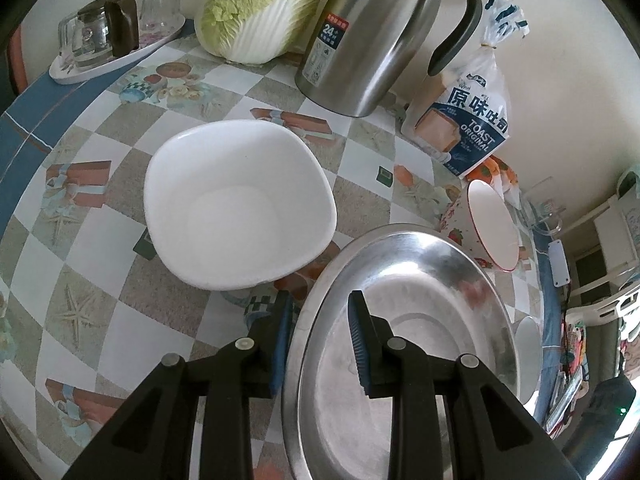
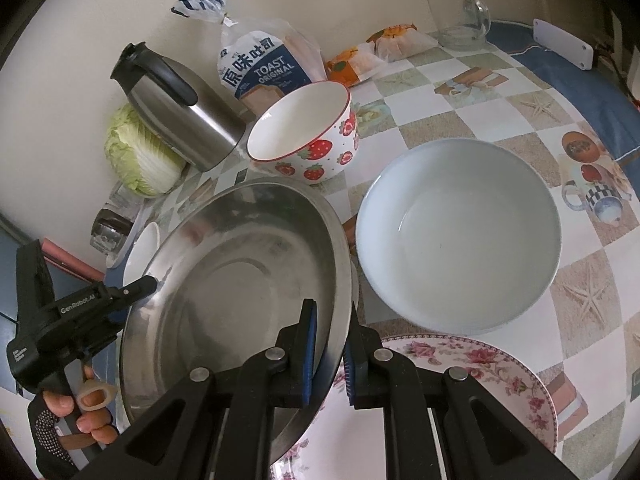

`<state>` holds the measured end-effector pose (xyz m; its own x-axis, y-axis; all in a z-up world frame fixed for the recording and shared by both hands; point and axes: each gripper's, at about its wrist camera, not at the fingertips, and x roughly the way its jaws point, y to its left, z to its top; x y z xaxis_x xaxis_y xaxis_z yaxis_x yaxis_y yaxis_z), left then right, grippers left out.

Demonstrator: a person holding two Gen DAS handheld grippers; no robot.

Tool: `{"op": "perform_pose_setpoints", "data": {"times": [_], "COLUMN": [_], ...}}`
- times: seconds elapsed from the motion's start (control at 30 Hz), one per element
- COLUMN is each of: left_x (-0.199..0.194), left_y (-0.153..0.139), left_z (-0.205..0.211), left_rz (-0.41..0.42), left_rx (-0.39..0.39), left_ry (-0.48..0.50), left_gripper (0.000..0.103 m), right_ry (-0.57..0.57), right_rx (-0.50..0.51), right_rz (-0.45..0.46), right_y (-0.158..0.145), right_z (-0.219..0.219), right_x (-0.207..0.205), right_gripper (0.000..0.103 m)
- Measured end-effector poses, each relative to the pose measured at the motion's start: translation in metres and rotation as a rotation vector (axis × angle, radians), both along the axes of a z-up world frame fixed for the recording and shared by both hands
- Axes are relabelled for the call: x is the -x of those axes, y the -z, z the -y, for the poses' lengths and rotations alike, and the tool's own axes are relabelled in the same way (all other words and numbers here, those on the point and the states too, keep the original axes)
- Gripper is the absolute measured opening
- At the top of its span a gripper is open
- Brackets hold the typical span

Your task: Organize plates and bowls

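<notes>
Landmark: the steel basin (image 2: 240, 280), tilted, lifted between my two grippers; every place below was told from it
Right gripper (image 2: 330, 344): closed narrow on the basin's near right rim, one pad inside the wall and one outside
Left gripper (image 1: 320, 340): jaws set astride the basin's left rim, one finger inside and one outside; the rim sat between them, though a gap showed on the outer side, so I judged it a loose hold
Left hand (image 2: 80, 404): gloved, wrapped round the gripper handle at the basin's left
White square bowl (image 1: 240, 204): on the table just left of the basin, upright, empty, apart from it
Pale round bowl (image 2: 460, 236): just right of the basin, upright, empty, standing alone
Strawberry bowl (image 2: 308, 132): beyond the basin's far rim, upright, near the toast bag (image 2: 260, 68)
Floral plate (image 2: 480, 384): under the basin's near right edge, flat on the table; whether the basin touched it I could not tell
Done so far: little, I judged; no bowl was nested in another and nothing was stacked
In hand: the basin was carried, seemingly towards a resting place
Left to do: set the basin down, then gather the three bowls and the plate into some order
Clutter beyond the basin: steel flask (image 1: 376, 32) and cabbage (image 1: 260, 8), well clear
</notes>
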<state>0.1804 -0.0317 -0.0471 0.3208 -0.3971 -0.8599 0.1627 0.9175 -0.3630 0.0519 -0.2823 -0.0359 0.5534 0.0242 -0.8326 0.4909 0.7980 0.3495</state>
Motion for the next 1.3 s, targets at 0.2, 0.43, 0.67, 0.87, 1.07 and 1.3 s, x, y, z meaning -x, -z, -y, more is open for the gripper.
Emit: {"op": "perform_pose_setpoints", "data": {"times": [0.2,0.43,0.67,0.87,1.07,1.3], "left_x": [-0.004,-0.006,-0.008,-0.010,-0.010,-0.009], "left_y": [0.001,0.003,0.004,0.007,0.011,0.016], "left_z": [0.003,0.003,0.004,0.004,0.006,0.008], "left_rz": [0.004,0.003,0.003,0.001,-0.004,-0.015], "left_rx": [0.003,0.010,0.016,0.017,0.012,0.006], "left_ry": [0.007,0.011,0.012,0.015,0.014,0.018], "left_gripper": [0.028,0.028,0.028,0.028,0.028,0.028], "right_ry": [0.001,0.001,0.002,0.011,0.017,0.020], "right_rx": [0.010,0.024,0.036,0.048,0.054,0.061], "right_rz": [-0.010,-0.012,-0.010,-0.019,-0.022,-0.021], "right_y": [0.002,0.002,0.002,0.004,0.005,0.005], "right_z": [0.002,0.002,0.003,0.002,0.003,0.003], "right_x": [-0.004,-0.008,-0.009,-0.010,-0.012,-0.012], "right_gripper": [0.013,0.013,0.013,0.013,0.013,0.013]}}
